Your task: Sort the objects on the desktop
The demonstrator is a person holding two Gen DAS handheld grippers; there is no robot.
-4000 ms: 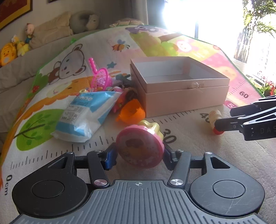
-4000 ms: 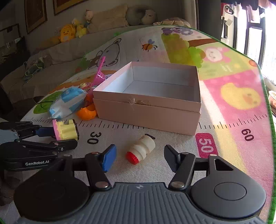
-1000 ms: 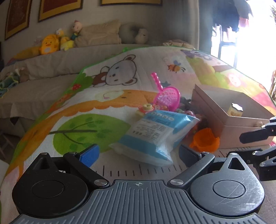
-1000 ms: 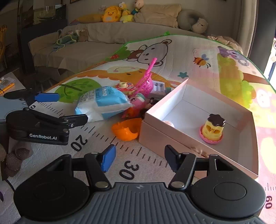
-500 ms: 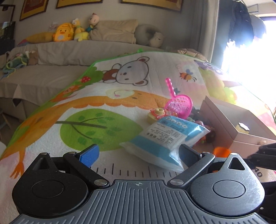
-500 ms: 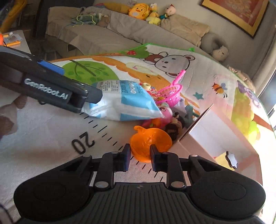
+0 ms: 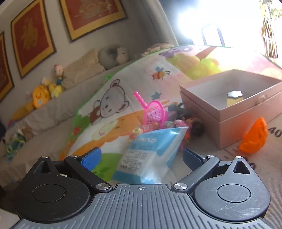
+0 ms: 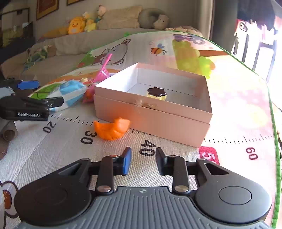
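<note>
Right gripper: jaws parted after just opening, nothing between them. The orange toy lies on the mat ahead and left of the jaws, apart from them, just beside the front wall of the pink box, near the printed "30". Inside the box stands a yellow toy with a dark top.

Left gripper: jaws wide apart; the near end of a blue-and-white packet lies between the fingers, whether touching them cannot be told. Beyond it a pink net tops a pile of small toys beside the box.

The mat bears cartoon animals and a ruler scale. Behind it runs a sofa with plush toys; framed pictures hang above.
</note>
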